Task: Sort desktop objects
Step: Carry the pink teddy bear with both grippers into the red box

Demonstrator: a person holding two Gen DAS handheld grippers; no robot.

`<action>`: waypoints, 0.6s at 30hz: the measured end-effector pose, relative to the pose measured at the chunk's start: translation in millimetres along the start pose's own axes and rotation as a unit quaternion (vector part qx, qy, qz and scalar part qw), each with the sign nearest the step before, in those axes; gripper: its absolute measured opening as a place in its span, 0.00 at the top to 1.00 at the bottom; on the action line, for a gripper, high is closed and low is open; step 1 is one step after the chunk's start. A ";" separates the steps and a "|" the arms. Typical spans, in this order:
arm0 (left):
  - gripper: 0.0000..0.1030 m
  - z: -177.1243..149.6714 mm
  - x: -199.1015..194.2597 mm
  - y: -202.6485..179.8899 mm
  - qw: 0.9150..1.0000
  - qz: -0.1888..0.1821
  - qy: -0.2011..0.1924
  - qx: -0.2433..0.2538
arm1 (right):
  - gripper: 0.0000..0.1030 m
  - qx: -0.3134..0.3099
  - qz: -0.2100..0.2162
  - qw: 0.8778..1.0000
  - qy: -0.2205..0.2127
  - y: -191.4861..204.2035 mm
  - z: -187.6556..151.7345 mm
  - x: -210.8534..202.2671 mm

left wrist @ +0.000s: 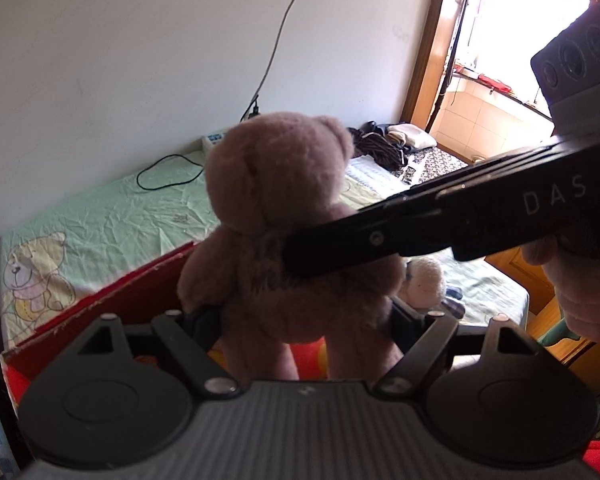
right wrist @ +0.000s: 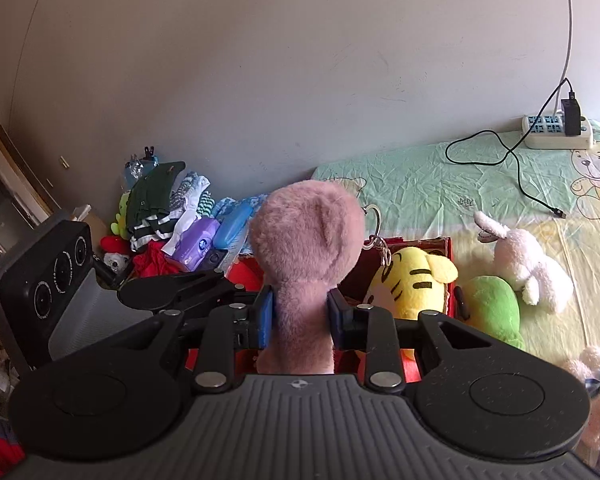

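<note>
A dusty-pink teddy bear (left wrist: pixel 284 200) is held upright over a red box (left wrist: pixel 100 292), and both grippers are on it. My left gripper (left wrist: pixel 304 320) is shut on its lower body, one finger on each hip. A finger (left wrist: pixel 360 240) of the right gripper reaches in from the right across the bear's back. In the right wrist view my right gripper (right wrist: pixel 300 312) is shut on the bear (right wrist: pixel 308 232) below its head, blue pads pressing both sides. The left gripper's fingers (right wrist: pixel 172 288) come in from the left. A yellow tiger plush (right wrist: pixel 412 284) lies in the red box (right wrist: pixel 448 248).
On the bed sheet (right wrist: pixel 420 184) lie a green plush (right wrist: pixel 492 308), a white rabbit (right wrist: pixel 528 260) and a small beige bear (right wrist: pixel 596 400). A power strip (right wrist: pixel 556 132) with a black cable sits by the wall. Clothes and a tissue pack (right wrist: pixel 196 244) are piled at left.
</note>
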State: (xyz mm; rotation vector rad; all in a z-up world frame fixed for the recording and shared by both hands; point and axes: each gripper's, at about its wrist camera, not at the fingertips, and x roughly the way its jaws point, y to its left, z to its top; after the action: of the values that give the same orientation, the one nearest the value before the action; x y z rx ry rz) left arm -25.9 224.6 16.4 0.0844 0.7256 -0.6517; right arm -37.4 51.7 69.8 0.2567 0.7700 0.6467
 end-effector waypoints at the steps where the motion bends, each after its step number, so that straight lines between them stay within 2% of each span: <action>1: 0.21 -1.1 4.8 5.9 1.000 0.001 0.007 -0.005 | 0.71 0.000 -0.002 1.000 0.005 -0.4 0.6 8.2; 7: 0.21 -14.8 32.4 32.9 0.998 0.008 0.048 -0.038 | 0.71 -0.007 -0.018 0.999 0.034 -4.8 -6.6 47.5; 11: 0.21 -22.2 55.7 41.3 0.995 0.017 0.088 -0.041 | 0.71 -0.007 -0.032 0.998 0.044 -6.9 -17.3 71.0; 15: 0.21 -31.7 72.9 56.4 0.990 0.001 0.127 -0.064 | 0.71 0.006 -0.047 0.997 0.062 -12.0 -21.2 86.8; 18: 0.19 -34.4 77.7 60.8 0.988 -0.005 0.135 -0.076 | 0.71 0.006 -0.053 0.997 0.063 -13.8 -22.3 92.8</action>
State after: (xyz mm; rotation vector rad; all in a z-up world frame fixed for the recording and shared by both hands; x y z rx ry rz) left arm 32.8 242.5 -68.2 0.0287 1.0349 -0.5992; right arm 2.7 98.8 -4.2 0.1867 0.9020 0.5618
